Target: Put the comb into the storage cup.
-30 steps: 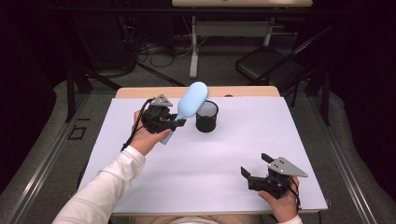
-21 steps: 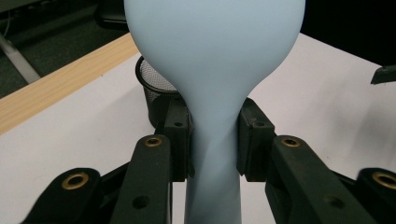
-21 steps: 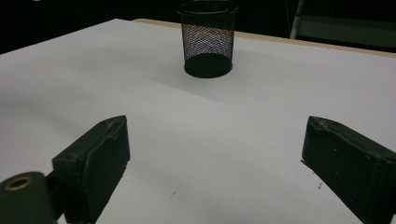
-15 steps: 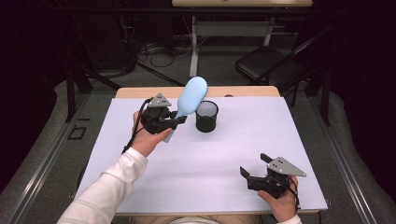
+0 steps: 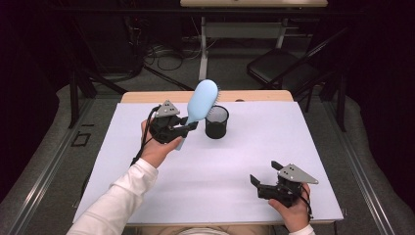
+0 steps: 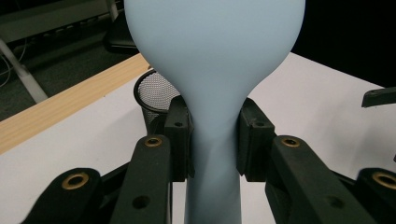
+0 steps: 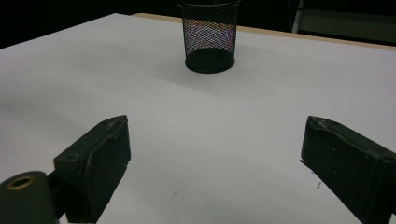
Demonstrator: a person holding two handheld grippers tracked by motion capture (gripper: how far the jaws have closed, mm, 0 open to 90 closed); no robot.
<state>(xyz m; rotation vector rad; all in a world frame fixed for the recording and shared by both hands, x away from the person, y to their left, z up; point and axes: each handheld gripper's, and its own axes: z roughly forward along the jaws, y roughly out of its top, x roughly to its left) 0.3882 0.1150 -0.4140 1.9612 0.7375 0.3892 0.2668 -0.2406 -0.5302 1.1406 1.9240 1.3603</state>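
Note:
My left gripper point(image 5: 188, 128) is shut on the narrow neck of a light blue hairbrush point(image 5: 203, 100), held above the white table point(image 5: 220, 166) at back left. The brush tilts up and to the right, and its head hangs over the left rim of a black mesh cup point(image 5: 217, 122). In the left gripper view both pads point(image 6: 180, 140) press the neck of the brush point(image 6: 215, 56), and the cup point(image 6: 152, 91) stands just behind. My right gripper point(image 5: 264, 174) rests open near the front right edge. Between its jaws point(image 7: 215, 154) is bare table, and the cup point(image 7: 208, 39) stands far ahead.
A strip of bare wood point(image 5: 147, 97) runs along the table's far edge. Beyond it are a black chair point(image 5: 281, 68), white desk legs point(image 5: 203, 49) and cables on the floor point(image 5: 161, 54).
The brush head in the left gripper has edged slightly upward. The right gripper has stayed where it was.

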